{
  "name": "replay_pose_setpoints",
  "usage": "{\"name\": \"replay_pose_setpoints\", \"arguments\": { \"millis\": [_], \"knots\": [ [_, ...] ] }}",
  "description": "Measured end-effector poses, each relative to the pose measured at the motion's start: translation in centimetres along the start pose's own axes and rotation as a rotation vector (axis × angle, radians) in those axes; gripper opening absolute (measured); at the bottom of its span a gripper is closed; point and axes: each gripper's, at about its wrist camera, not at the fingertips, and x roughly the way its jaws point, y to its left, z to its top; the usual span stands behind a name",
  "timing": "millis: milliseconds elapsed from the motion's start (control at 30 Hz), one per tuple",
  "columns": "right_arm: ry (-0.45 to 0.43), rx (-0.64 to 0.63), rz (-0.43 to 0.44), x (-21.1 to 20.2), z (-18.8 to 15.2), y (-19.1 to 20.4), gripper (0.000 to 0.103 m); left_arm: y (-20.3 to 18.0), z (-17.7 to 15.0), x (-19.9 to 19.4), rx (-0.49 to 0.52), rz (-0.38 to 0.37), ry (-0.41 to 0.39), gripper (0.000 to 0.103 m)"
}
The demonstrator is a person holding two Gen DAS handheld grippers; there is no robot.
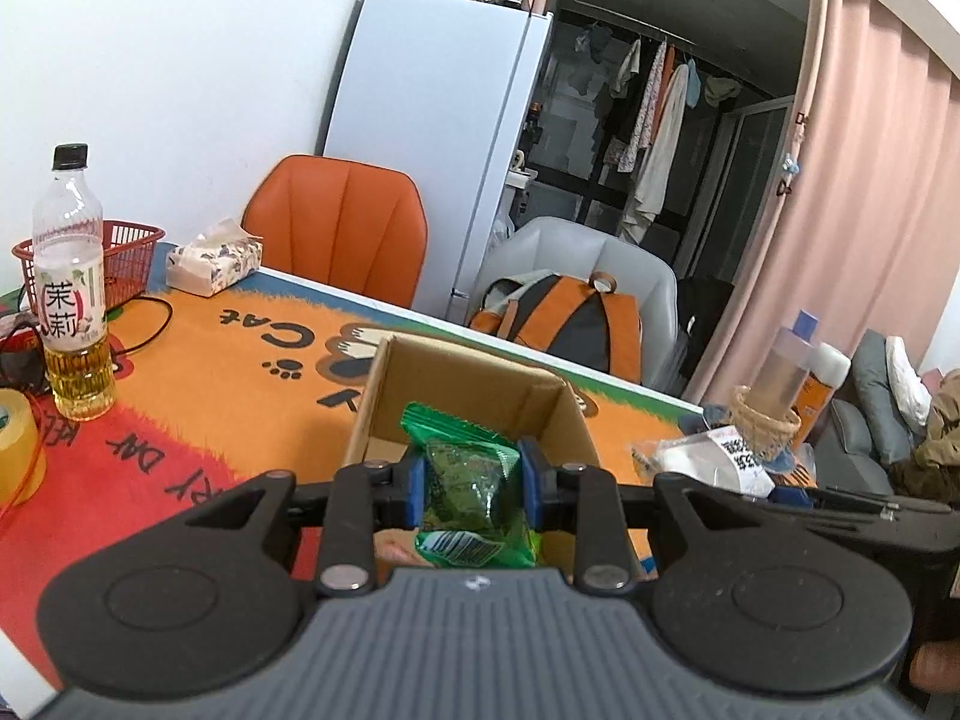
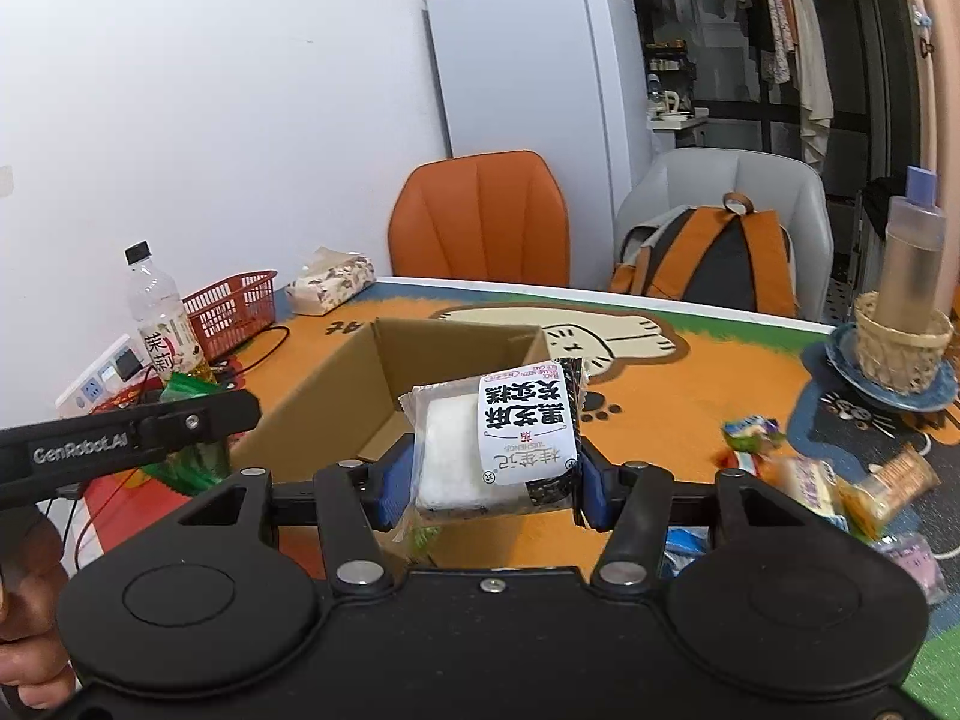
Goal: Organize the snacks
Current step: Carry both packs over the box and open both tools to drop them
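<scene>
My left gripper (image 1: 473, 483) is shut on a green snack packet (image 1: 471, 477) and holds it over the near edge of an open cardboard box (image 1: 474, 378). My right gripper (image 2: 489, 483) is shut on a white cake packet with a black-and-white label (image 2: 501, 438), held just above the near side of the same box (image 2: 384, 372). The left gripper (image 2: 138, 438) with its green packet (image 2: 192, 462) shows at the left of the right wrist view. Loose snack packets (image 2: 840, 480) lie on the mat to the right.
A tea bottle (image 1: 72, 294), red basket (image 1: 120, 258), tissue pack (image 1: 213, 258) and yellow tape roll (image 1: 18, 456) stand at the left. A bottle in a woven holder (image 2: 906, 312) stands at the right. An orange chair (image 2: 480, 216) and a grey chair with a backpack (image 2: 714, 258) stand behind the table.
</scene>
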Motion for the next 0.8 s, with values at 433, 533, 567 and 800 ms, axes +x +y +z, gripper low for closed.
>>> {"name": "replay_pose_setpoints", "arguments": {
  "millis": [433,533,567,800],
  "knots": [
    [0.014,0.007,0.014,1.9,0.7,1.0,0.054,0.7,1.5,3.4,0.027,0.083,-0.014,0.046],
    [0.014,0.009,0.018,2.3,0.8,1.1,0.054,1.0,1.5,3.1,0.013,0.062,-0.015,0.049],
    [0.016,0.010,0.016,2.4,0.8,1.1,0.054,1.1,1.4,2.9,0.012,0.071,-0.017,0.050],
    [0.013,0.022,0.042,3.3,1.2,1.5,0.055,2.7,1.5,1.9,-0.054,0.096,-0.017,0.061]
  ]
}}
